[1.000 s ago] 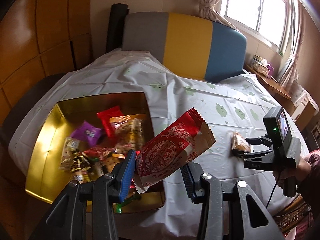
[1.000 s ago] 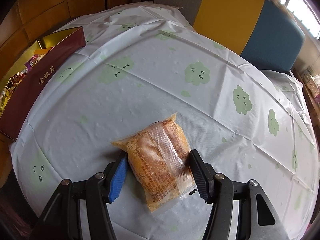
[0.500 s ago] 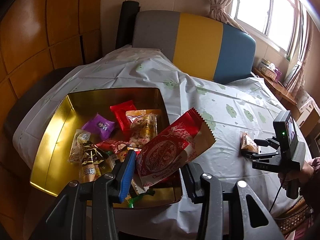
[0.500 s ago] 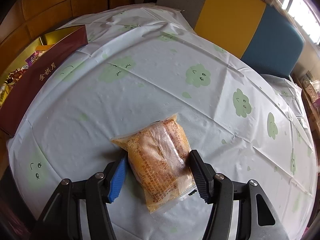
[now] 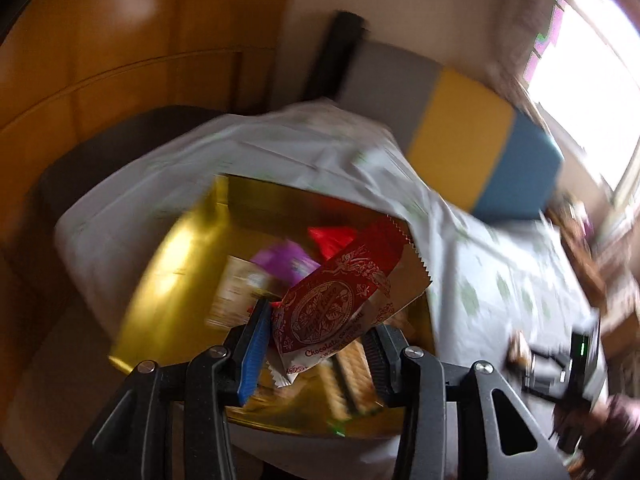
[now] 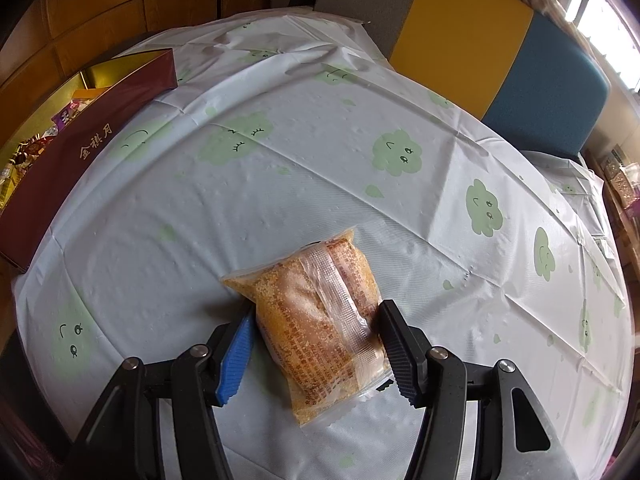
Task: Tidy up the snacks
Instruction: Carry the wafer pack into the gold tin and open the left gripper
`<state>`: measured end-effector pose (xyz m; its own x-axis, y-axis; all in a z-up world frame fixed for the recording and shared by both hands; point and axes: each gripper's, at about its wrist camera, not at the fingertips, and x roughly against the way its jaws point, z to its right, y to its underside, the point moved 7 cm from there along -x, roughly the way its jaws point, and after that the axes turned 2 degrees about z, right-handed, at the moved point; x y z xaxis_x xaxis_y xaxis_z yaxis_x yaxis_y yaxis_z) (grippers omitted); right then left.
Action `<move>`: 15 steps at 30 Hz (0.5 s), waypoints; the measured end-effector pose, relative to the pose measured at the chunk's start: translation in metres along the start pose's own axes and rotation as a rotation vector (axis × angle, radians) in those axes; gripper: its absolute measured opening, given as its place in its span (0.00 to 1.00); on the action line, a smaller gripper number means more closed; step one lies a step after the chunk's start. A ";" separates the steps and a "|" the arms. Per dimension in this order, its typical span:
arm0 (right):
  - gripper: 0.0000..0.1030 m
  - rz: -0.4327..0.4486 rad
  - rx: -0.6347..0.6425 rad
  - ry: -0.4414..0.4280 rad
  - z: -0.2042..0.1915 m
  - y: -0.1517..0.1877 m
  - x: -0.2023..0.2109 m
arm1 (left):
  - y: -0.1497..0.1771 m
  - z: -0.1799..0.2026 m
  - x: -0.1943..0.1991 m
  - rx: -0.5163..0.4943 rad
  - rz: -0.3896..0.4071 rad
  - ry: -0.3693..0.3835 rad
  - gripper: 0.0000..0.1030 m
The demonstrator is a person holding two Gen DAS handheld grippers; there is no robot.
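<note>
Nearest the left camera: left tool (image 5: pixel 316 338), fingers about half apart, clamped on a red packet (image 5: pixel 340 300) that stands tilted between them. View blurred. Just beyond and below it: gold box (image 5: pixel 168 280) on the worktop, holding wrapped snacks, one purple (image 5: pixel 284 262), one red (image 5: pixel 332 238).

Nearest the right camera: right tool (image 6: pixel 316 350), fingers about half apart, closed on an orange packet (image 6: pixel 320 320) lying on the worktop (image 6: pixel 280 184). Cloud-print cloth covers the worktop. Far left: box, maroon wall (image 6: pixel 84 148). Beyond the far edge: grey, yellow and blue chair (image 6: pixel 480 36).
</note>
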<state>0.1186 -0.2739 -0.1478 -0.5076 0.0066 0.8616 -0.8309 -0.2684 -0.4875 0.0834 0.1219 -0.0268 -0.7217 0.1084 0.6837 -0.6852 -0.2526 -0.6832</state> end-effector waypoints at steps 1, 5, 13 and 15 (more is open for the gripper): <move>0.59 0.000 0.002 0.001 0.000 0.000 0.000 | -0.005 -0.014 0.003 0.033 0.012 -0.015 0.44; 0.59 -0.003 0.003 0.003 0.000 0.000 0.000 | -0.007 -0.044 0.006 0.109 0.014 -0.032 0.44; 0.59 -0.006 0.003 0.005 0.000 -0.001 -0.001 | -0.006 -0.029 -0.027 0.102 -0.064 0.027 0.44; 0.59 -0.006 0.005 0.006 0.000 -0.001 -0.001 | -0.010 -0.015 -0.041 0.054 -0.072 0.034 0.44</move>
<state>0.1199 -0.2736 -0.1479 -0.5036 0.0139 0.8638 -0.8330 -0.2730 -0.4813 0.1183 0.1350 -0.0514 -0.6743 0.1605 0.7208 -0.7297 -0.2941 -0.6173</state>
